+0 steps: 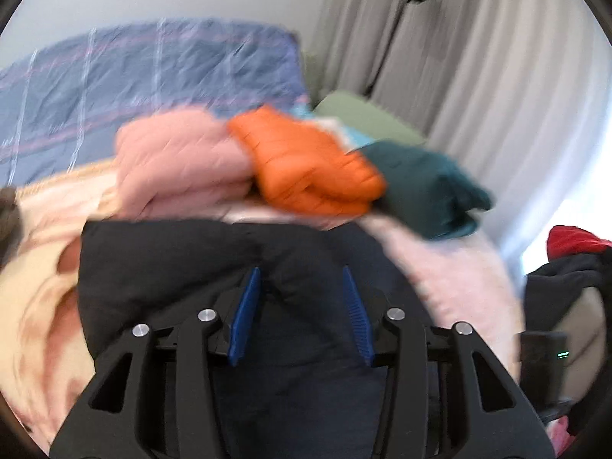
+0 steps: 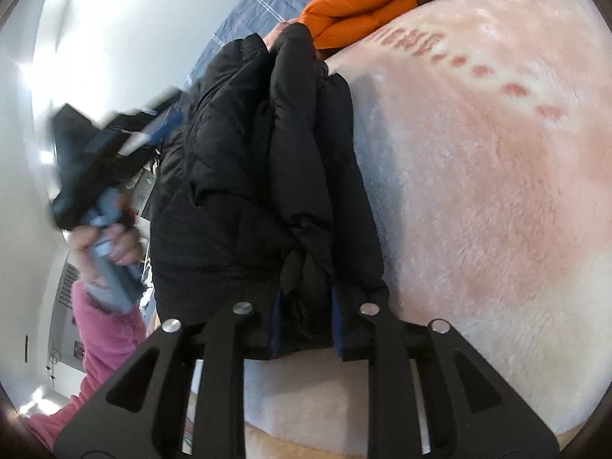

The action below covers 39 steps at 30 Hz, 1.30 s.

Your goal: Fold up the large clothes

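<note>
Right now the right gripper (image 2: pixel 304 317) is clamped on a bunched fold of the black puffer jacket (image 2: pixel 248 160); the fabric fills the gap between its blue pads and the jacket hangs up and away from its tips, draped against the pink fleece blanket (image 2: pixel 478 176) to its right side.

Left gripper (image 1: pixel 302 306): jaws partly apart, blue fingers (image 1: pixel 244 313) splayed over the black jacket (image 1: pixel 183 267). Cloth lies under and between them, but the pads don't look to be pressing on it, so I read it as not gripping. Frame is blurred, so low confidence. From the right wrist view the left gripper (image 2: pixel 160 130) sits off to the left of the jacket, by its edge, with a hand (image 2: pixel 111 244) in a pink sleeve (image 2: pixel 103 340) on the handle.

Progress, my read: early to mid on this jacket. It's gathered lengthwise, not flat, no tidy rectangle yet. Ahead of the left tool, beyond the jacket, folded items are stacked: orange puffer (image 1: pixel 310 164), a pink garment (image 1: pixel 179 160), a dark green one (image 1: pixel 424 191). Those look done. More clothes are heaped at far right (image 1: pixel 566 264), probably still to go.
</note>
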Each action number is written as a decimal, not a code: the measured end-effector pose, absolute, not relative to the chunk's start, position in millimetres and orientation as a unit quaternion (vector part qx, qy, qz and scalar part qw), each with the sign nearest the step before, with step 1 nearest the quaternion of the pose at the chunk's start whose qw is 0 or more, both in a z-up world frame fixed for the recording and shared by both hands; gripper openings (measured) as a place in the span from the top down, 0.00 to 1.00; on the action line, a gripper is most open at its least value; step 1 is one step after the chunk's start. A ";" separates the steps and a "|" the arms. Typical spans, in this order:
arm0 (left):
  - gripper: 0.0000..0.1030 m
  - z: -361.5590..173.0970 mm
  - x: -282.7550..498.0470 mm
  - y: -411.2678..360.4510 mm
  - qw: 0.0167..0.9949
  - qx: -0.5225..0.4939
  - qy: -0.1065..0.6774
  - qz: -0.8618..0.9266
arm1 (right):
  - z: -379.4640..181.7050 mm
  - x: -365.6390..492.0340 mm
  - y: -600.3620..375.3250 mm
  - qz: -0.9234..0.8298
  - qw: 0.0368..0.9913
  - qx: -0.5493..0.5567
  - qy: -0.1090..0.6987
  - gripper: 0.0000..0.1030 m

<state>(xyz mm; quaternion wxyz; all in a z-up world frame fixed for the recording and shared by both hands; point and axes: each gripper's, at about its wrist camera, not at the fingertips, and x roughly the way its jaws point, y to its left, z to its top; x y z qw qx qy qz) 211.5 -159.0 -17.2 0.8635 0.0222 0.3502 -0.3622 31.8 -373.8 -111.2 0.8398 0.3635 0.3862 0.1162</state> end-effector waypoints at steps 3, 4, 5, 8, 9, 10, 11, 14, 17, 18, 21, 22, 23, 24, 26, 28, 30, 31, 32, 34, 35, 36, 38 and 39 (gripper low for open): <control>0.63 -48.8 223.6 -160.4 0.858 0.027 0.375 -0.349 | -90.2 24.7 -365.1 0.092 0.866 0.313 0.380 0.60; 0.63 -52.5 223.6 -161.8 0.858 0.025 0.375 -0.351 | -80.3 21.4 -364.2 0.077 0.878 0.293 0.371 0.53; 0.63 -54.4 223.6 -164.9 0.857 0.026 0.375 -0.353 | -67.0 16.6 -361.8 0.062 0.894 0.266 0.356 0.53; 0.63 -56.6 223.3 -171.4 0.854 0.036 0.375 -0.359 | -20.9 0.3 -348.6 0.061 0.936 0.202 0.281 0.54; 0.62 -57.7 223.5 -172.5 0.853 0.036 0.376 -0.360 | -9.1 -2.0 -343.3 0.081 0.945 0.190 0.254 0.55; 0.62 -58.4 223.5 -172.6 0.853 0.035 0.376 -0.361 | 2.9 0.1 -335.2 0.109 0.952 0.173 0.227 0.57; 0.62 -58.9 223.0 -172.4 0.853 0.034 0.375 -0.362 | 7.1 2.9 -327.3 0.122 0.956 0.159 0.215 0.58; 0.62 -61.3 222.3 -172.3 0.853 0.034 0.374 -0.363 | -3.1 32.4 -307.1 0.111 0.960 0.114 0.229 0.68; 0.61 -63.2 223.1 -170.8 0.853 0.037 0.377 -0.358 | -56.4 78.2 -317.6 0.035 0.938 0.135 0.318 0.81; 0.61 -63.9 223.3 -170.4 0.852 0.037 0.378 -0.361 | -75.0 87.8 -323.1 0.041 0.928 0.162 0.333 0.81; 0.59 -69.0 224.1 -175.2 0.850 0.055 0.379 -0.362 | -88.8 95.1 -325.9 0.042 0.918 0.178 0.351 0.81; 0.59 -70.9 223.2 -177.1 0.852 0.063 0.377 -0.359 | -87.3 96.5 -324.1 0.039 0.918 0.172 0.354 0.81; 0.58 -72.5 222.0 -176.8 0.853 0.067 0.374 -0.358 | -85.4 97.0 -320.9 0.037 0.919 0.164 0.356 0.81; 0.57 -73.6 221.6 -177.1 0.854 0.069 0.371 -0.357 | -87.3 98.3 -318.6 0.035 0.920 0.159 0.357 0.81; 0.57 -75.6 220.3 -177.2 0.858 0.073 0.365 -0.355 | -86.3 101.6 -317.3 0.037 0.918 0.160 0.361 0.81; 0.56 -77.3 219.0 -176.7 0.860 0.077 0.360 -0.353 | -89.2 104.5 -316.4 0.039 0.917 0.161 0.363 0.81; 0.56 -78.6 217.9 -178.0 0.862 0.082 0.357 -0.351 | -95.2 105.2 -320.2 0.039 0.917 0.157 0.366 0.81; 0.56 -79.2 218.0 -178.5 0.862 0.085 0.357 -0.350 | -96.4 106.3 -320.1 0.039 0.916 0.156 0.367 0.81; 0.56 -79.8 218.1 -179.5 0.862 0.087 0.357 -0.349 | -97.5 107.9 -320.2 0.039 0.916 0.155 0.369 0.81; 0.55 -81.3 218.7 -181.0 0.862 0.090 0.357 -0.349 | -99.5 112.8 -320.6 0.041 0.914 0.157 0.372 0.81; 0.55 -82.4 219.1 -181.1 0.862 0.091 0.357 -0.348 | -100.3 113.3 -320.3 0.042 0.913 0.158 0.373 0.81; 0.55 -83.5 218.8 -181.6 0.862 0.092 0.357 -0.348 | -99.3 111.7 -317.4 0.042 0.913 0.157 0.374 0.81; 0.55 -84.4 218.9 -181.5 0.862 0.095 0.357 -0.347 | -99.0 111.7 -316.0 0.041 0.913 0.153 0.375 0.81; 0.55 -85.0 219.2 -181.6 0.862 0.096 0.357 -0.346 | -98.6 112.2 -315.5 0.040 0.914 0.152 0.375 0.81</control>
